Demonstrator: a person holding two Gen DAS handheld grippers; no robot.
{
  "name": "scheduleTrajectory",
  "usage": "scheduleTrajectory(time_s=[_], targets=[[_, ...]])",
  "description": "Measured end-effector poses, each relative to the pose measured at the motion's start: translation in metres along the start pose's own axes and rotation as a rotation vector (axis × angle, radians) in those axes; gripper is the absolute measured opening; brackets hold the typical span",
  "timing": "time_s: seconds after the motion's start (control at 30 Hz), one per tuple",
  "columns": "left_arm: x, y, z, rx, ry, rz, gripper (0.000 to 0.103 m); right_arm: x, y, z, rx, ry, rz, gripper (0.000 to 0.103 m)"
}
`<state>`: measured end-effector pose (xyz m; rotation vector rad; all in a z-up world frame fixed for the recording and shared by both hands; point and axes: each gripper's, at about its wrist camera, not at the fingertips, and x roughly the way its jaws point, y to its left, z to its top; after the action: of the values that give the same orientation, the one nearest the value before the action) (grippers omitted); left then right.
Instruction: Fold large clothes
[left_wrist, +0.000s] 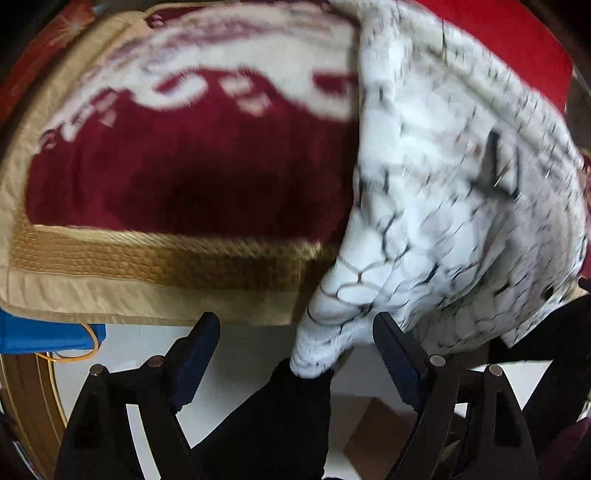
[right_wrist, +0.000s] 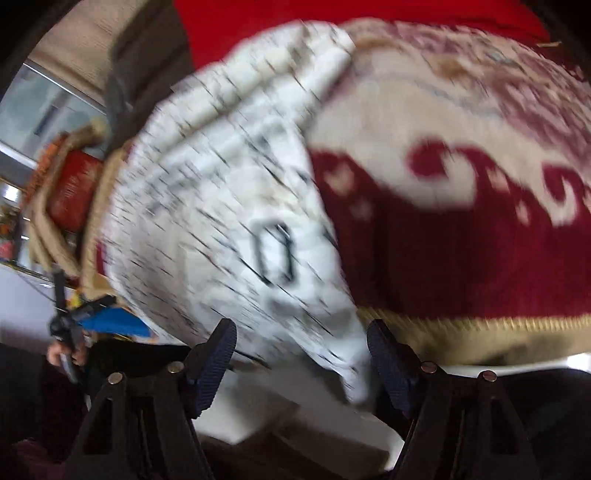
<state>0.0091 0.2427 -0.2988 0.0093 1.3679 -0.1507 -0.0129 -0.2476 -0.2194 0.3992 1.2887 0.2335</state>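
From left: my left tongs (left_wrist: 291, 339) hang wide apart, a corner of the white patterned garment (left_wrist: 443, 177) drooping between the jaws, ungripped. The garment lies heaped on the maroon-and-cream blanket (left_wrist: 166, 177), overhanging its near edge, likely dropped there for folding. My right tongs (right_wrist: 301, 345) gape too, released, cloth sagging between them.

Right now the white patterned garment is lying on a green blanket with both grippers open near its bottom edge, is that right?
Not quite. The blanket under the white patterned garment is dark red with a cream pattern and a tan border, not green; the left wrist view shows it clearly. The rest holds: the left gripper and the right gripper both stand open near the garment's bottom edge.
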Motion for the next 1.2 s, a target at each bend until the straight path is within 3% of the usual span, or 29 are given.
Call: scheduleTrajectory(time_s=[0.07, 0.17, 0.27, 0.37, 0.43, 0.47, 0.5, 0.53, 0.57, 0.6, 0.67, 0.77, 0.87, 0.93, 1.0, 1.03, 1.07, 1.1, 1.17, 1.2], targets=[[0.013, -0.007, 0.003, 0.036, 0.035, 0.004, 0.085, 0.014, -0.004, -0.004, 0.012, 0.048, -0.034, 0.077], [0.019, -0.017, 0.011, 0.093, 0.006, -0.014, 0.085, 0.037, -0.008, -0.011, 0.019, 0.066, -0.1, 0.077], [0.028, -0.023, 0.017, 0.107, -0.002, -0.048, 0.085, 0.057, -0.002, -0.011, 0.012, 0.049, -0.114, 0.077], [0.032, -0.024, 0.018, 0.091, -0.016, -0.072, 0.077, 0.073, 0.009, -0.011, -0.016, 0.019, -0.119, 0.076], [0.03, -0.021, 0.018, 0.079, -0.027, -0.067, 0.062, 0.081, 0.021, -0.015, -0.046, 0.016, -0.125, 0.063], [0.029, -0.017, 0.017, 0.067, -0.031, -0.066, 0.058, 0.081, 0.026, -0.018, -0.068, 0.023, -0.123, 0.032], [0.027, -0.01, 0.018, 0.039, -0.033, -0.079, 0.049, 0.078, 0.034, -0.018, -0.088, 0.019, -0.112, 0.025], [0.025, -0.003, 0.018, 0.008, -0.034, -0.103, 0.024, 0.073, 0.038, -0.017, -0.086, 0.007, -0.094, 0.024], [0.023, 0.002, 0.018, -0.022, -0.024, -0.208, 0.004, 0.066, 0.043, -0.016, -0.082, 0.0, -0.051, 0.022], [0.02, 0.003, 0.017, -0.037, -0.03, -0.24, 0.005, 0.061, 0.047, -0.015, -0.087, -0.002, -0.021, 0.021], [0.012, -0.008, 0.013, 0.023, -0.047, -0.187, 0.005, 0.051, 0.058, -0.014, -0.124, -0.002, 0.038, 0.021], [0.01, -0.022, 0.01, 0.08, -0.045, -0.199, 0.005, 0.042, 0.067, -0.011, -0.188, -0.019, 0.131, 0.021], [0.017, -0.03, 0.015, 0.095, -0.026, -0.14, 0.02, 0.055, 0.055, -0.003, -0.154, 0.033, 0.068, 0.025], [0.022, -0.036, 0.018, 0.103, -0.021, -0.14, 0.026, 0.067, 0.043, 0.003, -0.108, 0.068, 0.061, 0.034], [0.025, -0.047, 0.027, 0.119, -0.012, -0.14, 0.026, 0.076, 0.037, 0.007, -0.094, 0.071, 0.068, 0.051], [0.026, -0.051, 0.031, 0.125, -0.011, -0.142, 0.025, 0.079, 0.037, 0.008, -0.095, 0.075, 0.081, 0.051], [0.026, -0.052, 0.032, 0.127, -0.012, -0.141, 0.021, 0.079, 0.041, 0.008, -0.117, 0.075, 0.095, 0.048], [0.024, -0.05, 0.034, 0.131, -0.014, -0.151, 0.006, 0.075, 0.047, 0.009, -0.147, 0.065, 0.092, 0.032], [0.013, -0.058, 0.036, 0.148, -0.031, -0.178, 0.006, 0.066, 0.06, 0.009, -0.192, 0.051, 0.093, 0.021], [0.006, -0.059, 0.037, 0.158, -0.038, -0.196, 0.005, 0.054, 0.065, 0.009, -0.194, 0.039, 0.135, 0.015]])
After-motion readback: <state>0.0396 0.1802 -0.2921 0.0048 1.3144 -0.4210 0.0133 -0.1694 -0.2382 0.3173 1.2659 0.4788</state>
